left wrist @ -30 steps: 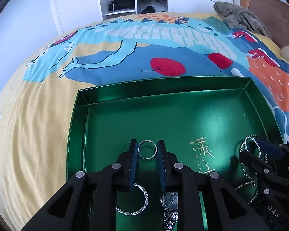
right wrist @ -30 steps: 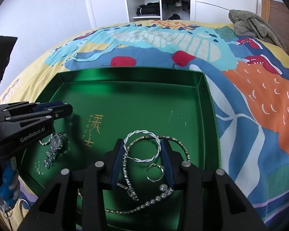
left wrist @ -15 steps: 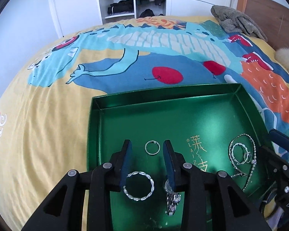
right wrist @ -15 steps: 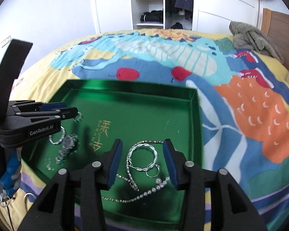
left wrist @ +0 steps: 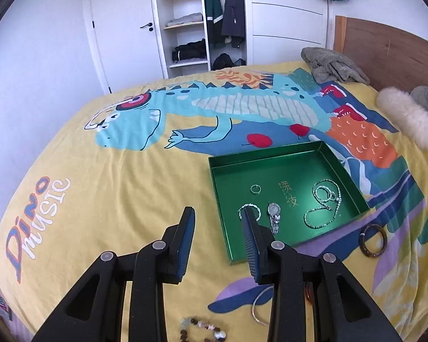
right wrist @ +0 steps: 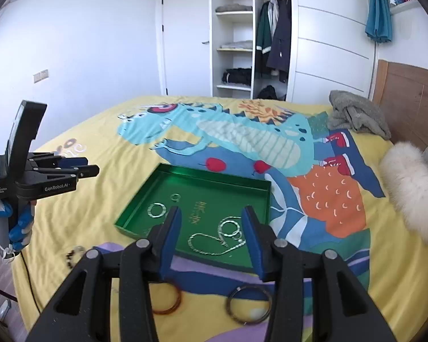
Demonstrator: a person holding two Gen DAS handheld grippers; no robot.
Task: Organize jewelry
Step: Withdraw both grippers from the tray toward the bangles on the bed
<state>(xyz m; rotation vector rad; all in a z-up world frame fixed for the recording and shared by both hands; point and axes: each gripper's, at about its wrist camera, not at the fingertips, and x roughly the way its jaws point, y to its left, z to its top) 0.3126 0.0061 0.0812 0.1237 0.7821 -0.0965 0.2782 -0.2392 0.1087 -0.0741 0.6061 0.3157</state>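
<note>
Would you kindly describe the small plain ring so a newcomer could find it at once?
On the dinosaur bedspread lies a shallow green tray. Inside, toward its far left, the small plain ring lies alone. Unlike the twisted bangle and wristwatch nearer the camera, it is tiny and smooth.

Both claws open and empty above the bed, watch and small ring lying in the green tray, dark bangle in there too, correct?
Not the dark bangle: the left wrist view shows it on the bedspread, outside the green tray. The rest holds: left claw and right claw open and empty; watch and small ring in the tray.
</note>
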